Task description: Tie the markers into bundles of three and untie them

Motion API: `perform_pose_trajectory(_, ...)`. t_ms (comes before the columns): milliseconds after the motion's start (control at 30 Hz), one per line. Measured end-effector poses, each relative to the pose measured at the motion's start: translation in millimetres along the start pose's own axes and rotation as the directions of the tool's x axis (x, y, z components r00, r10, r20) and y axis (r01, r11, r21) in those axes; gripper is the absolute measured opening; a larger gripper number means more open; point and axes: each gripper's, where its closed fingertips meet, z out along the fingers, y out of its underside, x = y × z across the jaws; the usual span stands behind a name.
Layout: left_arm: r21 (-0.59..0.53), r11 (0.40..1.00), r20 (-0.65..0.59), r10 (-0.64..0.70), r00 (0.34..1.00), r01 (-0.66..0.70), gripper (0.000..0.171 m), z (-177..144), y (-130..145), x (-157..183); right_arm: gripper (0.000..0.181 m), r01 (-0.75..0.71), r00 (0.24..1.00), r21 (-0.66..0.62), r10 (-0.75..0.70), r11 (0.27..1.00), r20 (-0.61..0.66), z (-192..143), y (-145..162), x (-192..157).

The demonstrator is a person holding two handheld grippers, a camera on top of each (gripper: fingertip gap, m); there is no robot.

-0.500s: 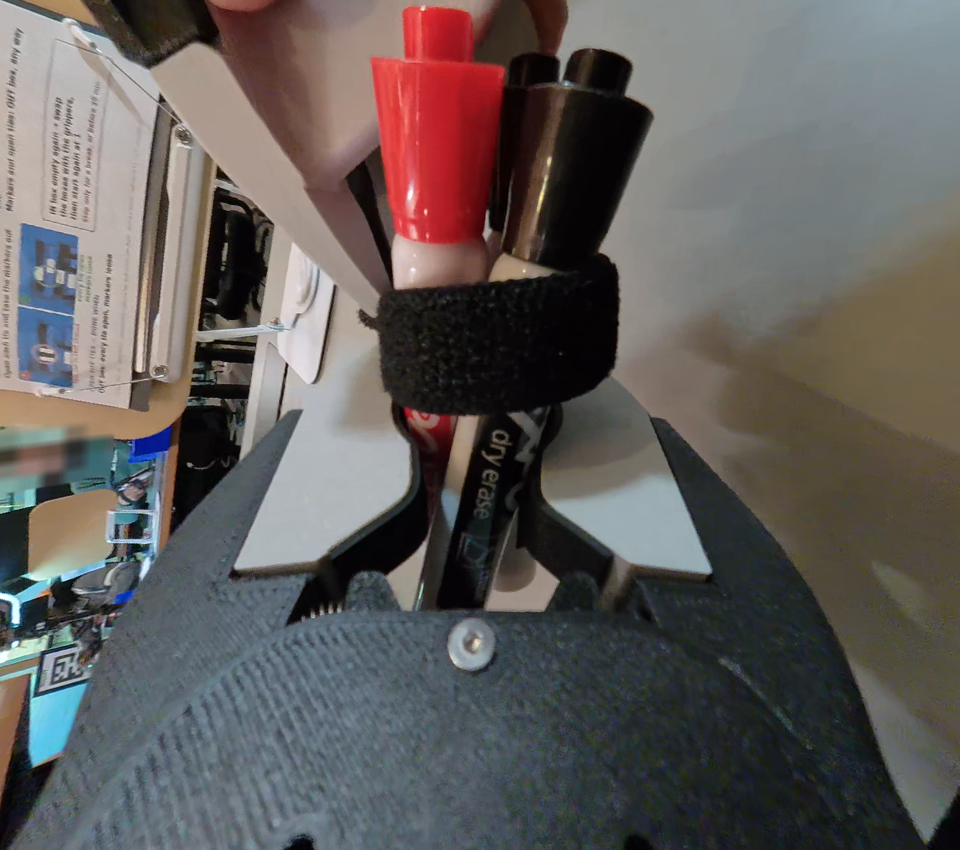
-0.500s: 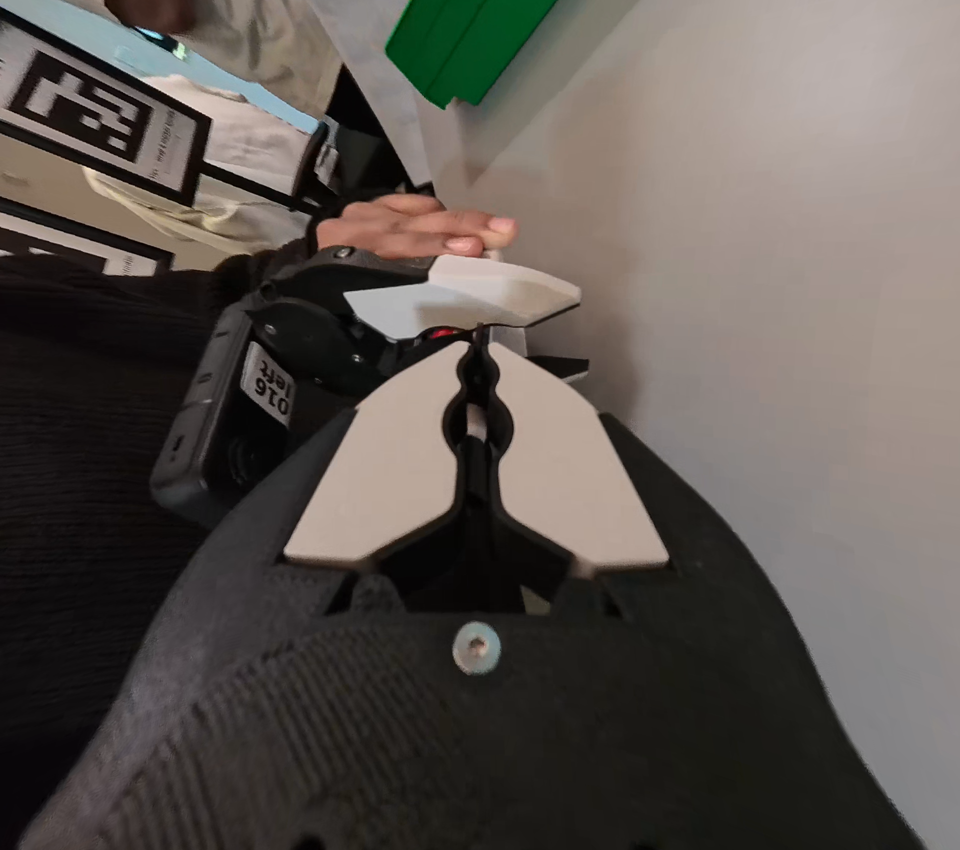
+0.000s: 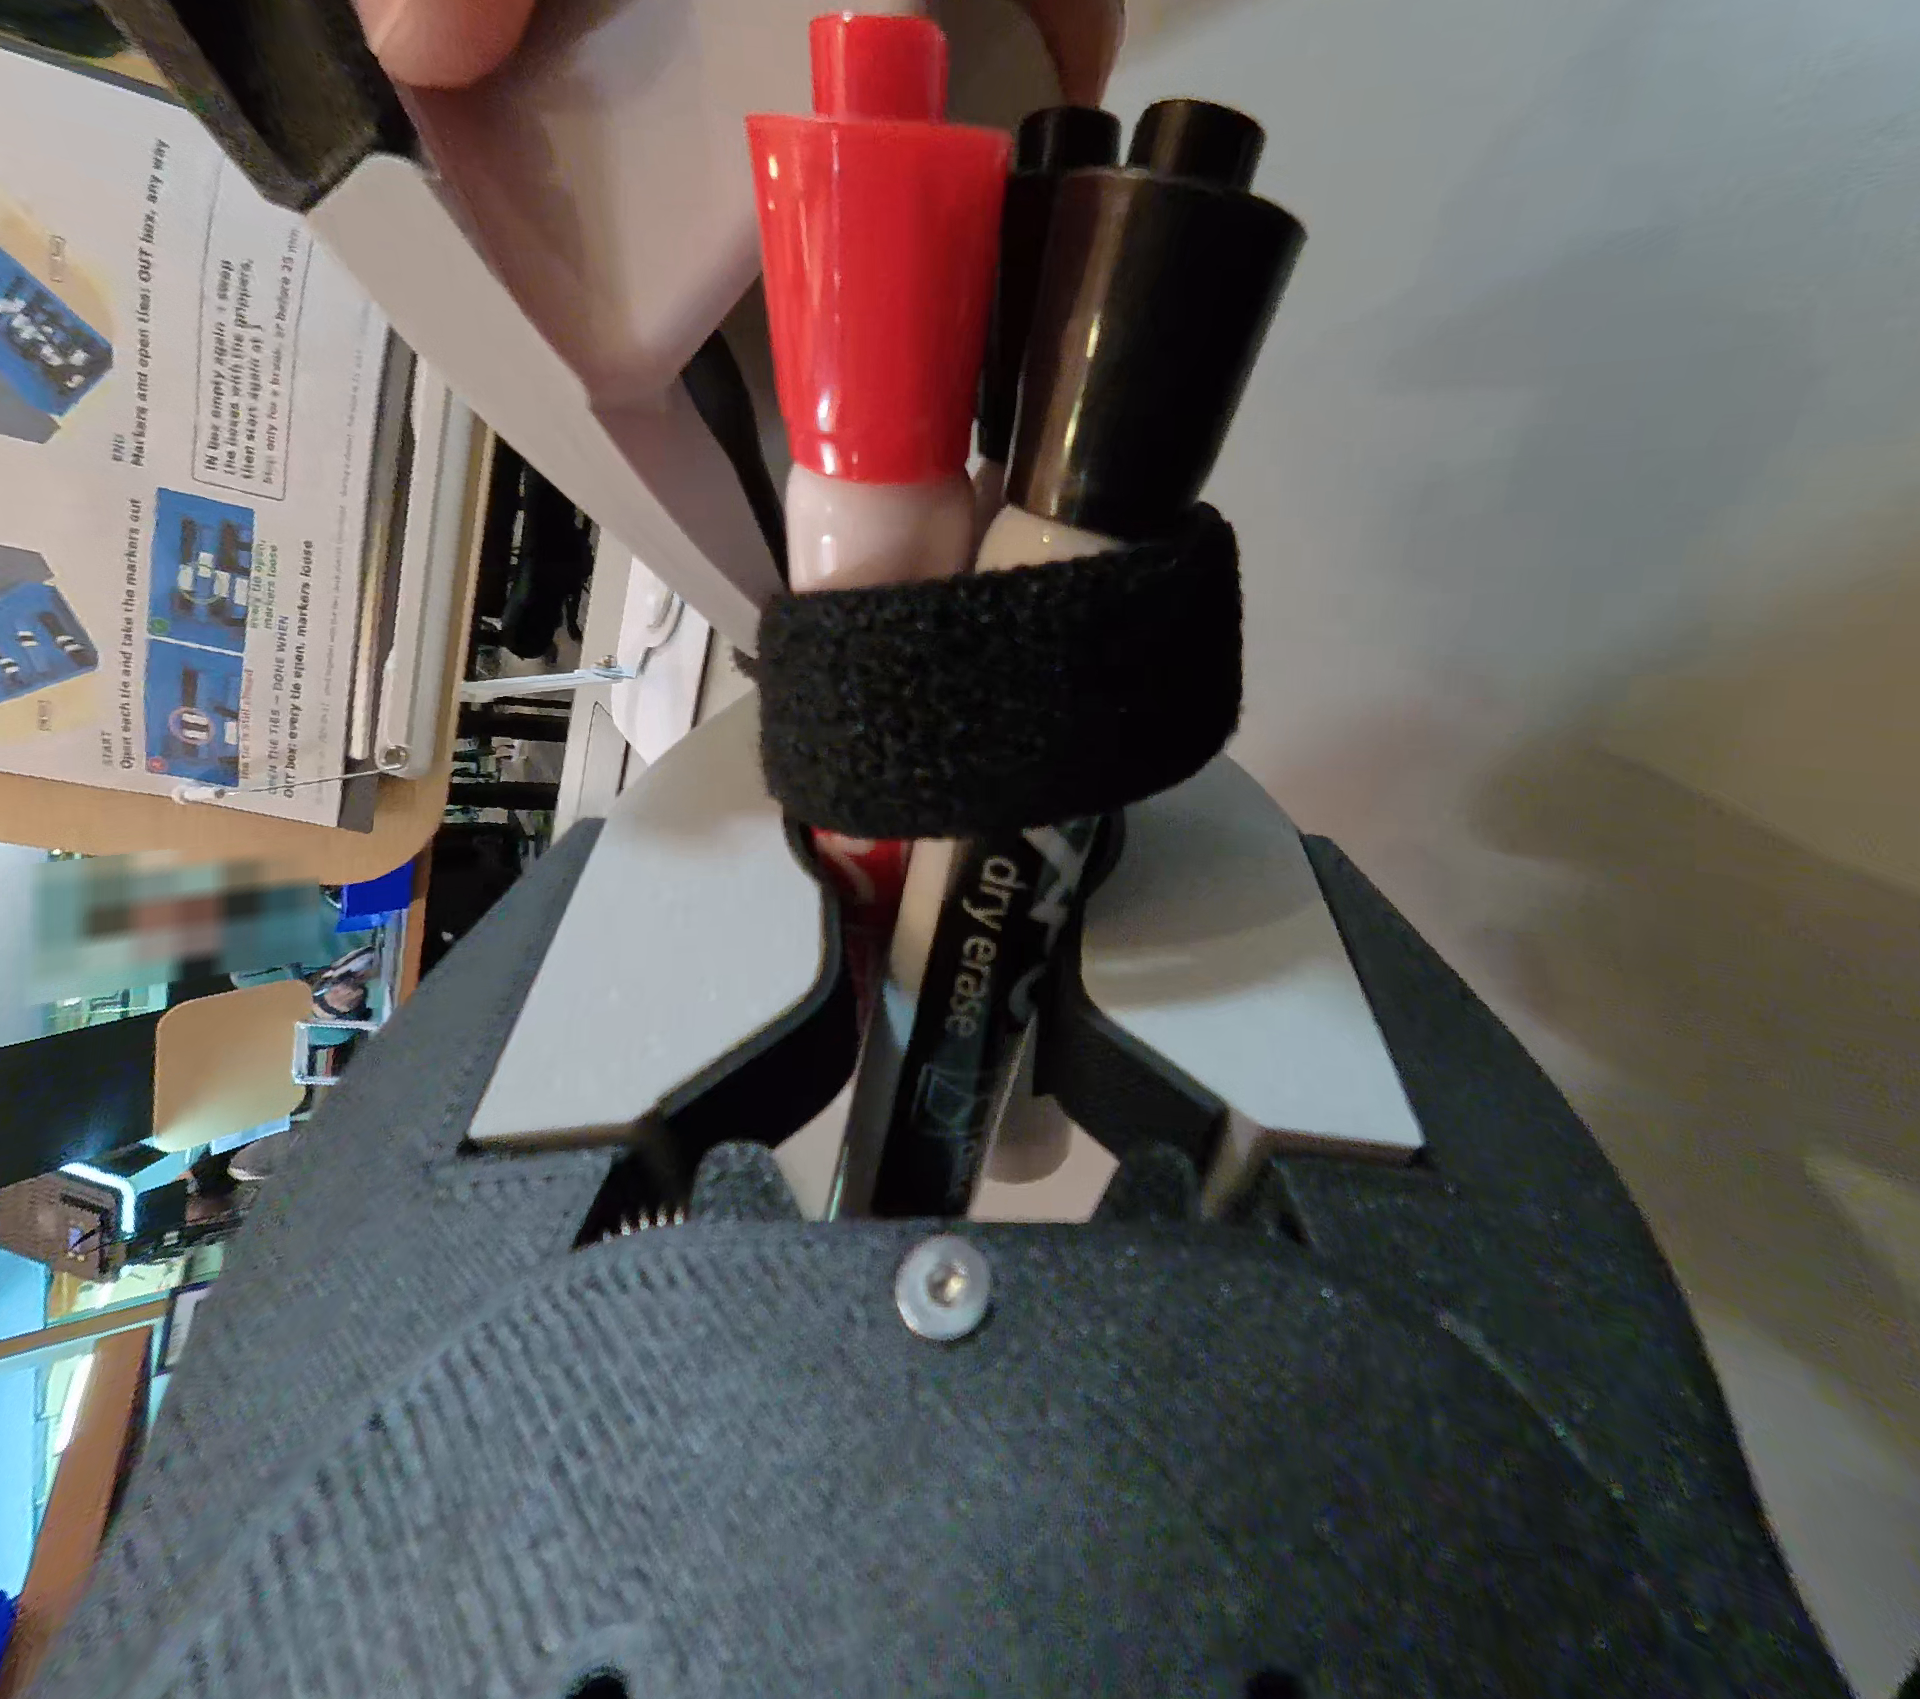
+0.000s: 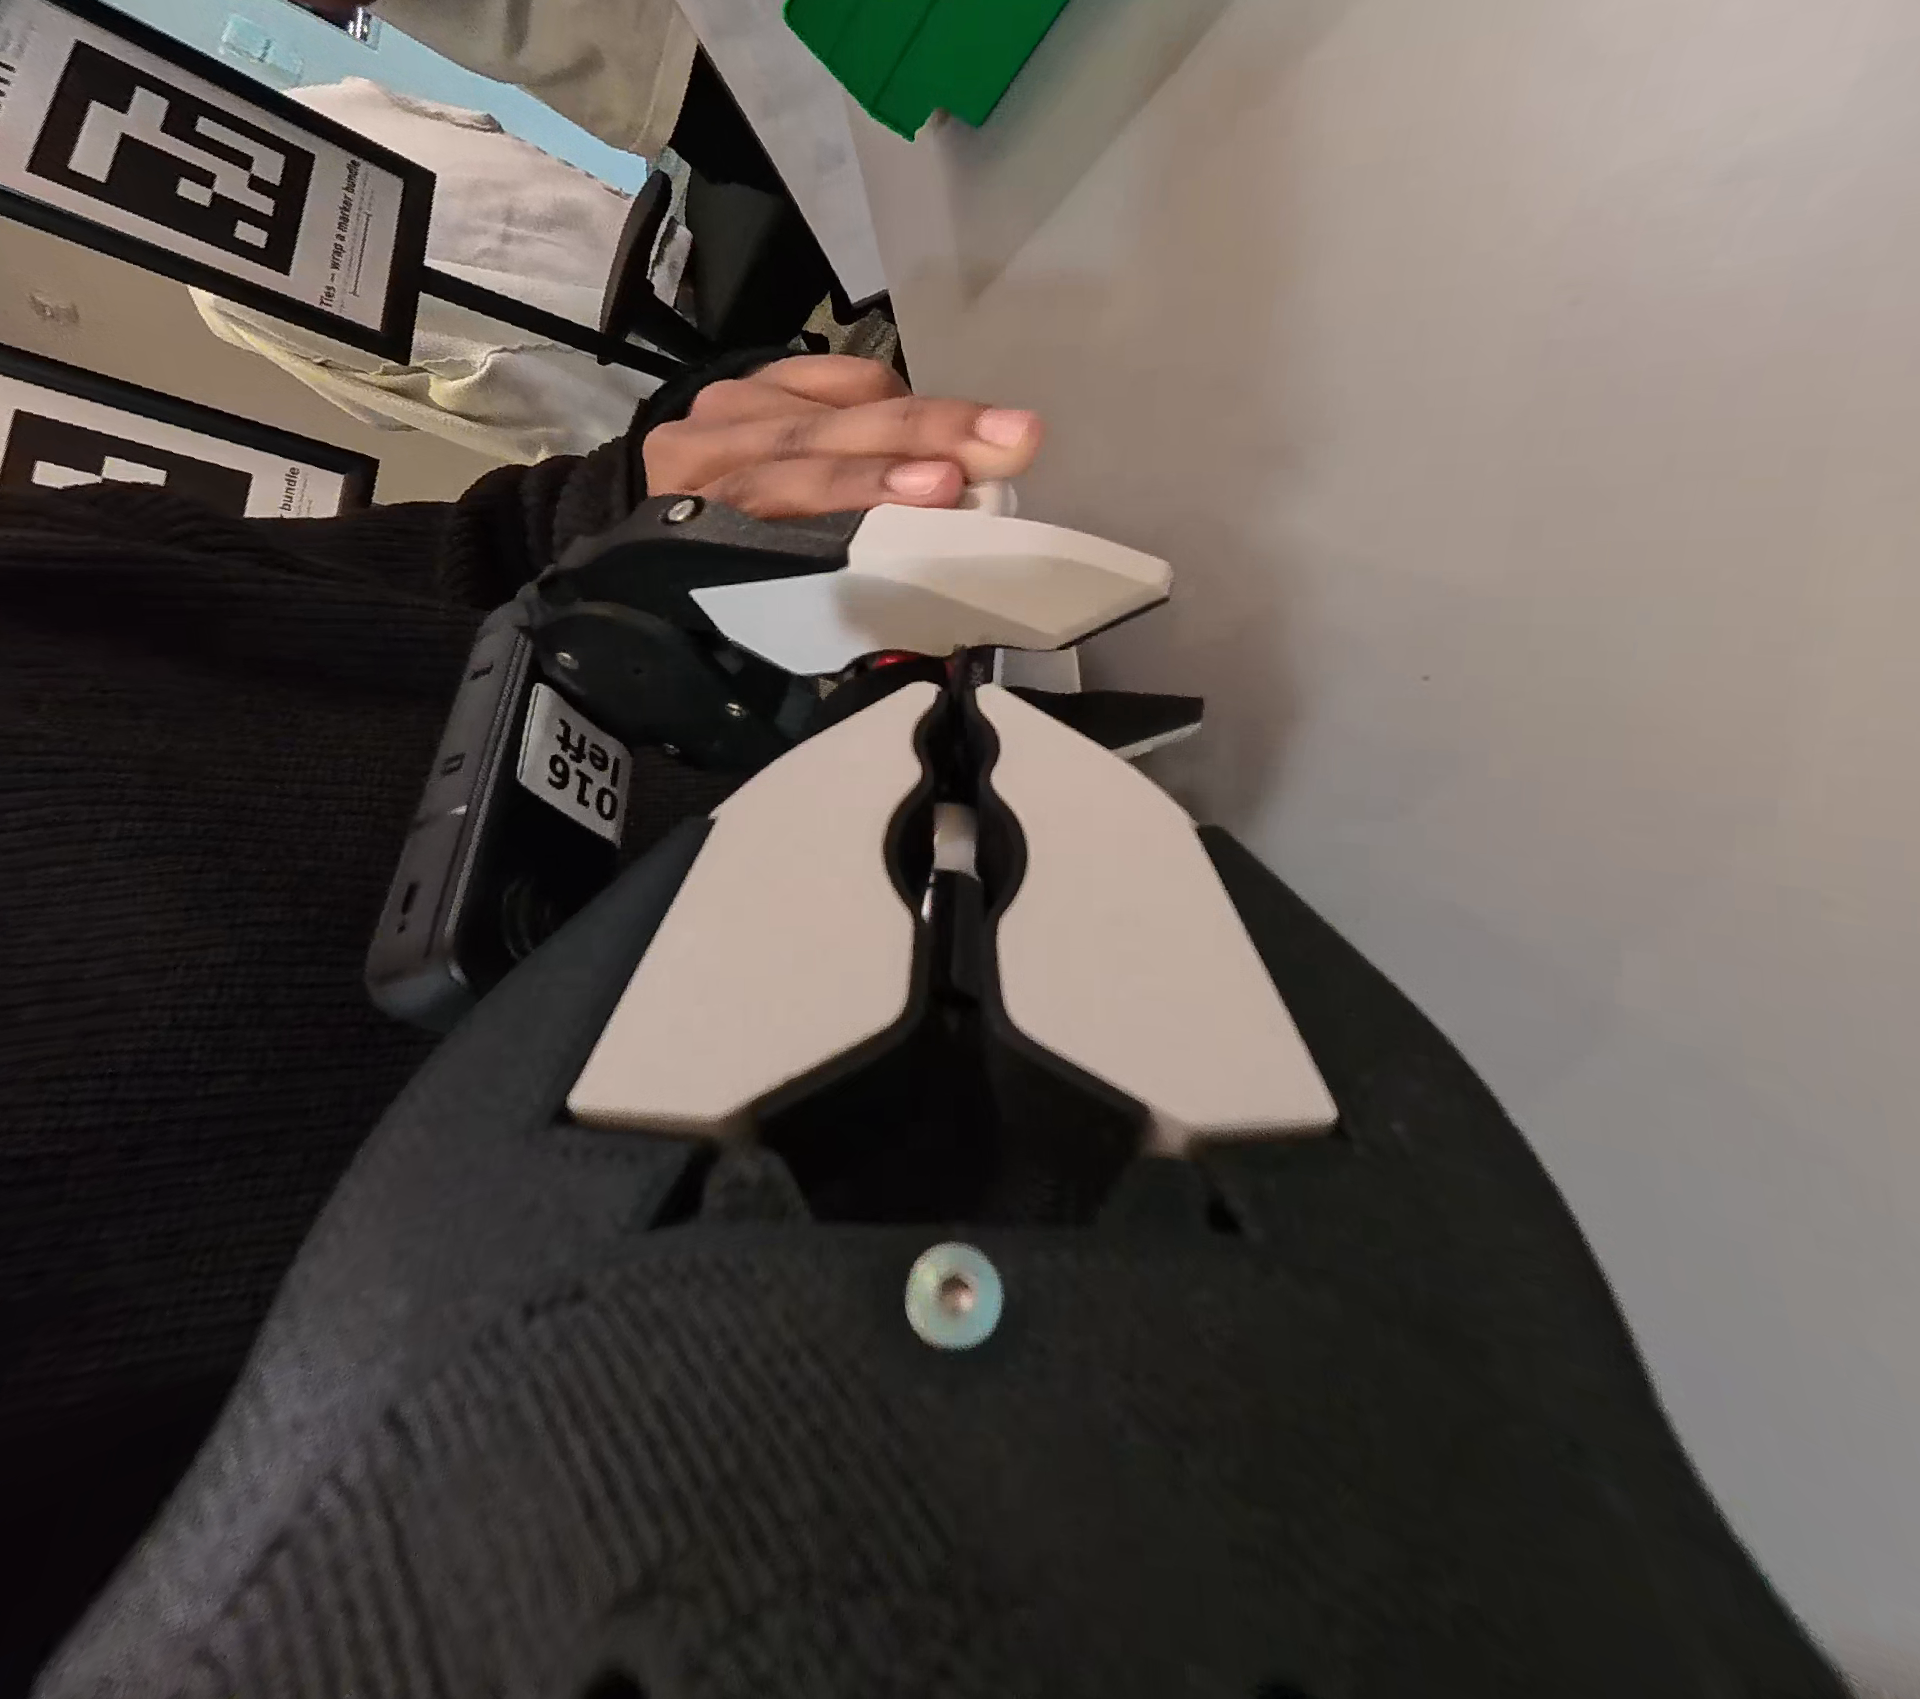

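Between the fingers of our left gripper (image 3: pixel 951 901) stood the bundle of three markers (image 3: pixel 1023 361), clamped at the barrels, with the black strap (image 3: pixel 997 693) wrapped around it just below the caps; our right gripper (image 4: pixel 961 704) was pinched on a thin dark piece, we judged the strap's end, though we could not tell surely; if this thin pinch slipped, the strap could stay fastened; a hard pull could drag the markers out of the left hold.
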Motion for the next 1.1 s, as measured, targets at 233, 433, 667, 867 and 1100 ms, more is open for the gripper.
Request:
perform_pose_trajectory(233, -0.061, 0.998, -0.099, 0.016, 0.995, -0.022, 0.044, 2.3, 3.1, 18.8, 0.002, 0.106, 0.986, -0.111, -0.119, 0.988, -0.115, 0.7, 8.5, 5.8)
perform_pose_trajectory(433, -0.091, 0.996, -0.204, 0.004, 0.979, -0.023, 0.044, 0.6, 4.3, 36.6, 0.003, 0.180, 0.963, -0.276, -0.227, 0.944, -0.148, 3.9, 21.4, 8.5)
perform_pose_trajectory(667, -0.121, 0.992, -0.240, 0.003, 0.971, -0.033, 0.043, 0.2, 7.7, 44.4, 0.008, 0.190, 0.956, -0.340, -0.252, 0.921, -0.149, 9.3, 27.9, 6.8)
perform_pose_trajectory(867, -0.150, 0.988, -0.276, -0.017, 0.961, -0.025, 0.044, 0.6, 11.4, 51.7, 0.004, 0.225, 0.920, -0.393, -0.327, 0.891, -0.214, 12.2, 29.7, 13.1)
perform_pose_trajectory(1100, -0.156, 0.987, -0.297, -0.015, 0.955, -0.033, 0.045, -0.2, 12.2, 56.9, 0.002, 0.317, 0.841, -0.462, -0.471, 0.828, -0.268, 13.6, 32.5, 15.0)
